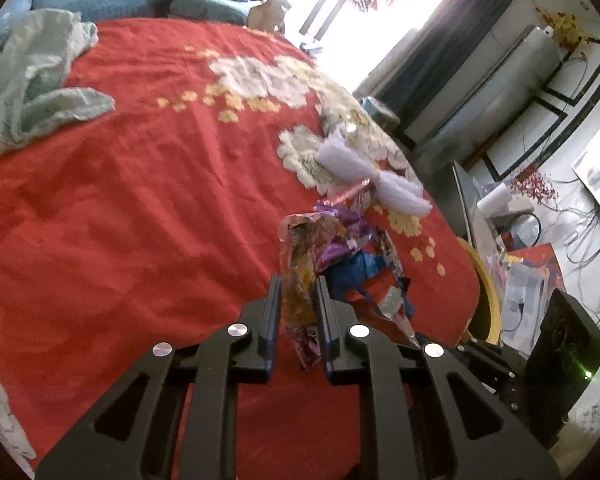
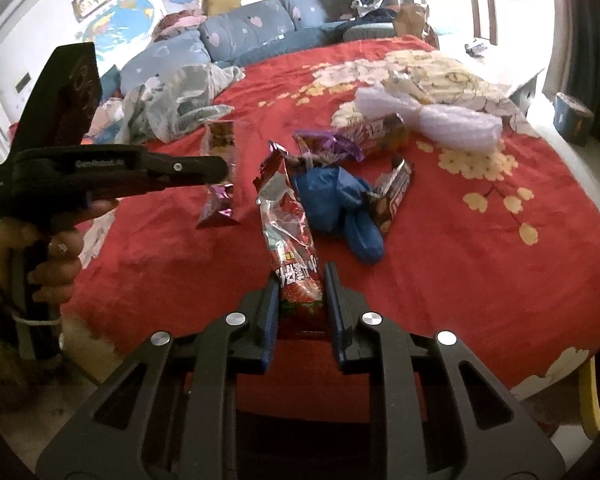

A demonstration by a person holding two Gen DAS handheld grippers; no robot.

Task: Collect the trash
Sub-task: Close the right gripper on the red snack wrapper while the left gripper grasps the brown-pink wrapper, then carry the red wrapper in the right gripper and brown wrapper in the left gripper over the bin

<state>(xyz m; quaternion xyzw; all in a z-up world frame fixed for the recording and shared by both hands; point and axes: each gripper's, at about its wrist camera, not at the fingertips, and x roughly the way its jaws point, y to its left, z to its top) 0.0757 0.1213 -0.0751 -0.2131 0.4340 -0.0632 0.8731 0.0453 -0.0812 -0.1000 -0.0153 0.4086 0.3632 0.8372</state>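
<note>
My left gripper [image 1: 298, 280] is shut on a clear and purple snack wrapper [image 1: 300, 280], held above the red bedspread [image 1: 140, 220]. The right wrist view shows that gripper [image 2: 226, 168] from the side with the wrapper [image 2: 220, 168] hanging from it. My right gripper [image 2: 302, 276] is shut on a red strawberry snack wrapper [image 2: 290, 232]. More trash lies on the bed: a blue crumpled bag [image 2: 336, 204], a brown wrapper [image 2: 394, 196], a purple wrapper [image 2: 328, 146] and a white bubble wrap bundle [image 2: 432, 116].
A pale green blanket [image 1: 28, 80] lies at the bed's far left. Blue pillows [image 2: 236, 36] line the head of the bed. A yellow-rimmed bin [image 1: 486, 292] stands beside the bed's right edge, with a cluttered side table [image 1: 512, 216] beyond it.
</note>
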